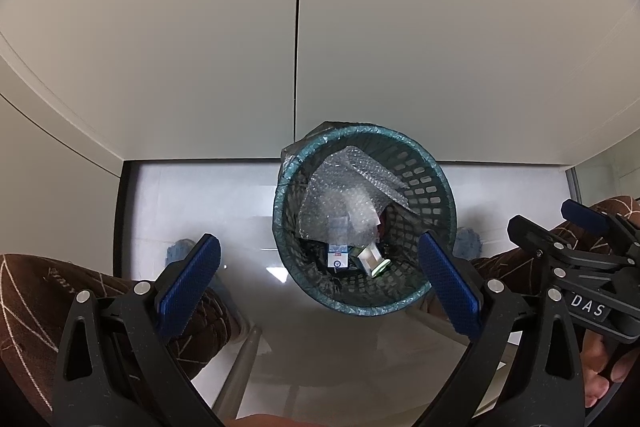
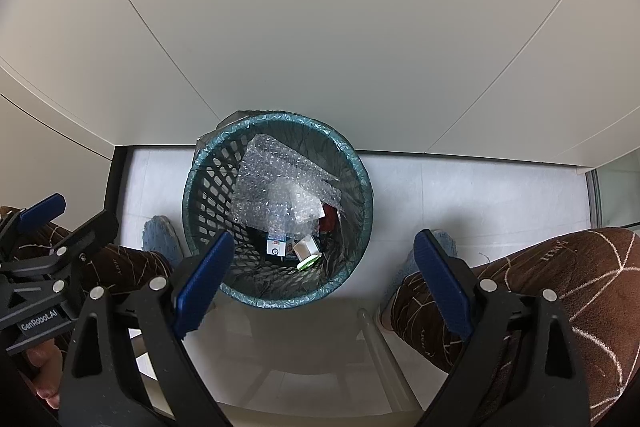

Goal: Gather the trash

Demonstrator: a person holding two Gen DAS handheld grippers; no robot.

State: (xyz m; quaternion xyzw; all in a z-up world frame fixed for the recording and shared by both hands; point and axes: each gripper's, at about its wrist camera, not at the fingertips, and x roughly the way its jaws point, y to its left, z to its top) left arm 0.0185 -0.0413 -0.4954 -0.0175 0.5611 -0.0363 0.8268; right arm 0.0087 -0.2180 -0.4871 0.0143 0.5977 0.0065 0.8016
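Both the left tongs (image 1: 320, 283) and the right tongs (image 2: 324, 277) are held spread and empty above the trash basket (image 1: 434, 187), which stands on the floor against the cabinet; bubble wrap (image 1: 348, 195) and small cartons (image 1: 338, 259) already lie inside, so the drop appears done.

Each black-framed gripper (image 1: 320, 283) carries two blue, fine-textured finger pads (image 1: 190, 281) fixed with silver round-headed screws; one body reads "DAS", the other (image 2: 322, 275) "GenRobot.AI". The person wears brown trousers (image 2: 560, 291) patterned with thin pale lines, and fuzzy blue slippers (image 2: 160, 239).
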